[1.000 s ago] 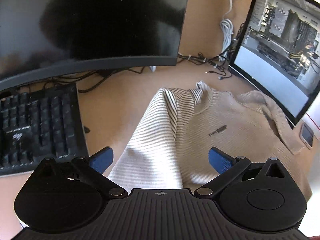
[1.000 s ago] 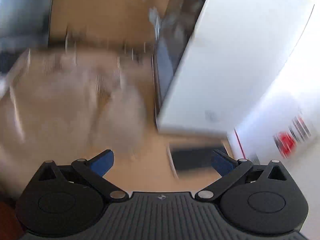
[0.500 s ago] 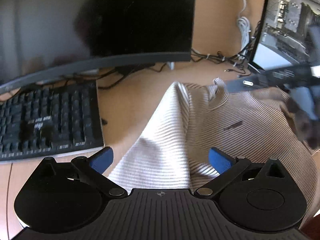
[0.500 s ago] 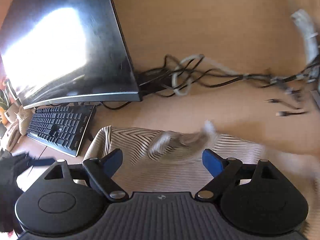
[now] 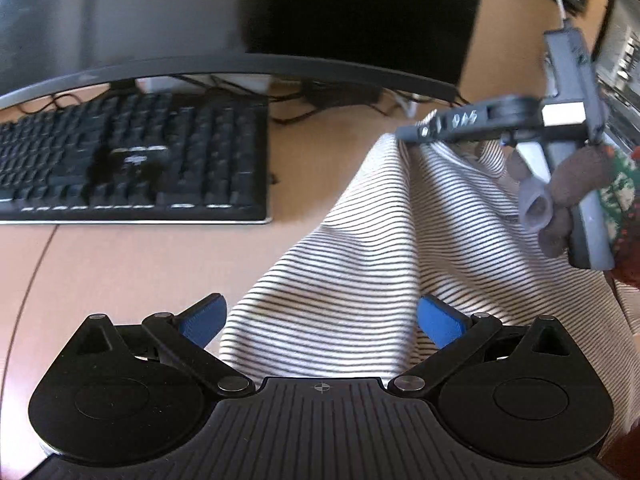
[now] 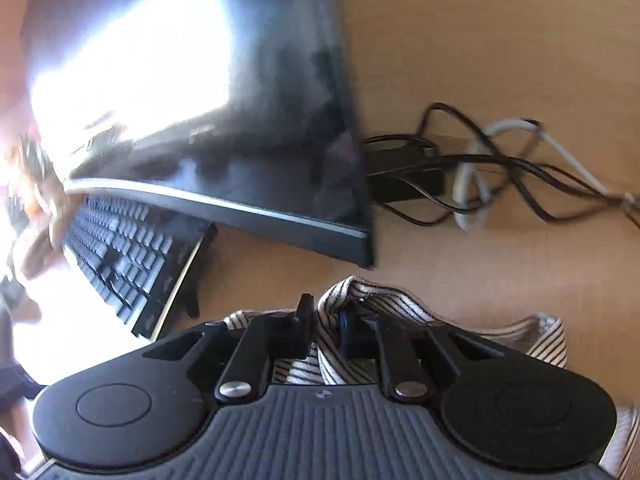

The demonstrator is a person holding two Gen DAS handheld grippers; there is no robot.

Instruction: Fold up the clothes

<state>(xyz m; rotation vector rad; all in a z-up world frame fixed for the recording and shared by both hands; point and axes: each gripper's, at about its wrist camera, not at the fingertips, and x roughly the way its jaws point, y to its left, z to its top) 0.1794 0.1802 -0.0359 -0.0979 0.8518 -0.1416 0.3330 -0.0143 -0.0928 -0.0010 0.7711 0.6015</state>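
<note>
- Left wrist view: I am watching the striped garment lying on the tan desk, one edge lifted into a ridge. My left gripper is hanging with its blue pads wide apart on either side of the near hem, clamping nothing. The cloth is looking light, soft and limp, so I am judging it will sag and drape wherever it is unsupported; a hem or corner is offering the surest hold.
- Same view: the right gripper is pinching the far top edge. A keyboard and a curved monitor are crowding the desk just beside the garment.
- Right wrist view: my right gripper is clamping a fold of the striped garment, jaws drawn together on it. Cables are trailing behind the monitor; blur is making the left edge hard to read, probably a hand.
</note>
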